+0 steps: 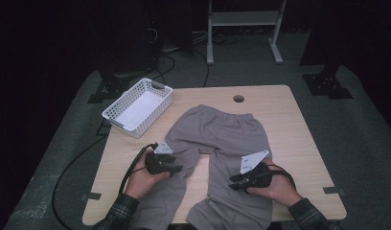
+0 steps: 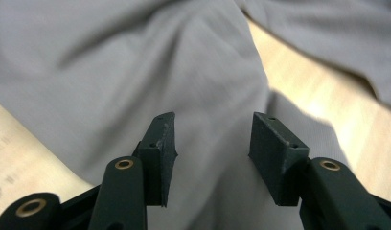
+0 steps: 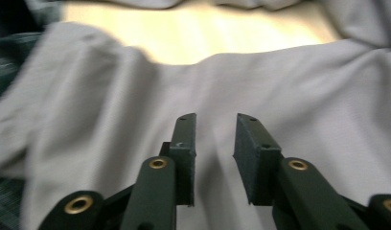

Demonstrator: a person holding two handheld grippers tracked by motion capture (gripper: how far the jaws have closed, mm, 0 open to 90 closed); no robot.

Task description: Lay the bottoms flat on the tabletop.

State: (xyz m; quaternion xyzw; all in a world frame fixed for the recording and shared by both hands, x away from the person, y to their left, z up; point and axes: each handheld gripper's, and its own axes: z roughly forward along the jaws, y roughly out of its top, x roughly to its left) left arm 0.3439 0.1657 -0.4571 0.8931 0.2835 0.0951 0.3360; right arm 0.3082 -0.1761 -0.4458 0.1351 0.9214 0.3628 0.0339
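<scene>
Grey sweatpants (image 1: pixel 217 134) lie flat on the wooden table (image 1: pixel 294 129), waistband away from me, both legs running toward the front edge and over it. My left gripper (image 1: pixel 177 168) hovers over the left trouser leg (image 2: pixel 184 72), its jaws apart with no cloth between them (image 2: pixel 212 132). Over the right trouser leg (image 3: pixel 304 86) sits my right gripper (image 1: pixel 233 182), pointing left; its jaws stand a little apart with nothing pinched (image 3: pixel 216 132). A hand in a plaid sleeve holds each gripper.
A white plastic basket (image 1: pixel 118 122) stands on the table's back left corner. A round cable hole (image 1: pixel 238 98) lies behind the waistband. A black cable (image 1: pixel 74 163) trails off the left edge. Bare wood shows to the right of the pants.
</scene>
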